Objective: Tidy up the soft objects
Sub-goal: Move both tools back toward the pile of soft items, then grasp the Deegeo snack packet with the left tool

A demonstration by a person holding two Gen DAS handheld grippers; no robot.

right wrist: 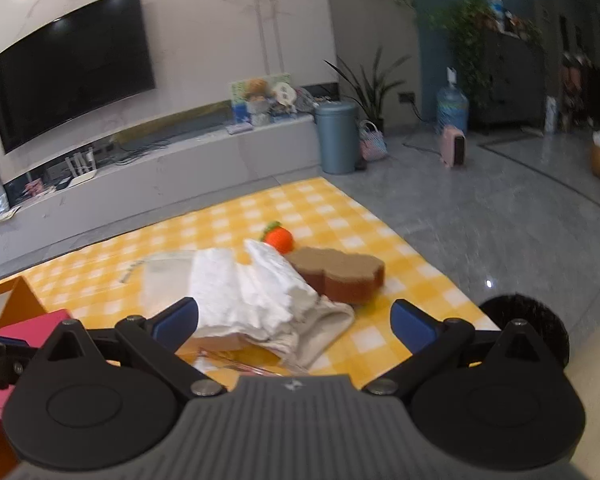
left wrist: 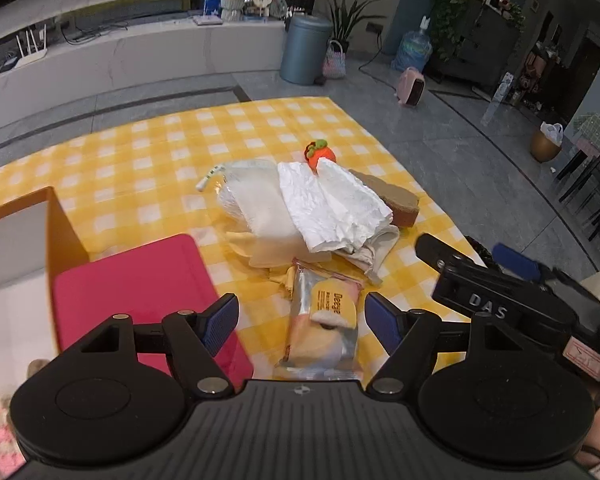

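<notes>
Two hand-held grippers hover over a yellow checked cloth (left wrist: 148, 152) spread on a living-room floor, with most of the sorting apparently still to do. The left gripper (left wrist: 300, 320) has its jaws wide apart and grips nothing; a wrapped snack cake (left wrist: 324, 320) lies on the cloth directly between its blue pads (left wrist: 220, 322), untouched. The right gripper (right wrist: 294, 320) is likewise open and empty, pointing at the near edge of the central pile. Just to the left of the snack cake sits a pink box (left wrist: 140, 280), and beside that an orange-walled box (left wrist: 56, 220); what either holds cannot be told from these views. Just beyond the snack cake lies the heap of soft goods: a crumpled white paper towel (left wrist: 332, 204) draped over a beige cloth bag (left wrist: 376, 248), with a clear drawstring pouch (left wrist: 244, 192) touching its left side. A brown sponge (right wrist: 340, 276) rests against the heap's far right, and a small orange knitted toy (left wrist: 320, 154) sits behind it. Judging by this spread, nothing on the cloth has yet been put away.
</notes>
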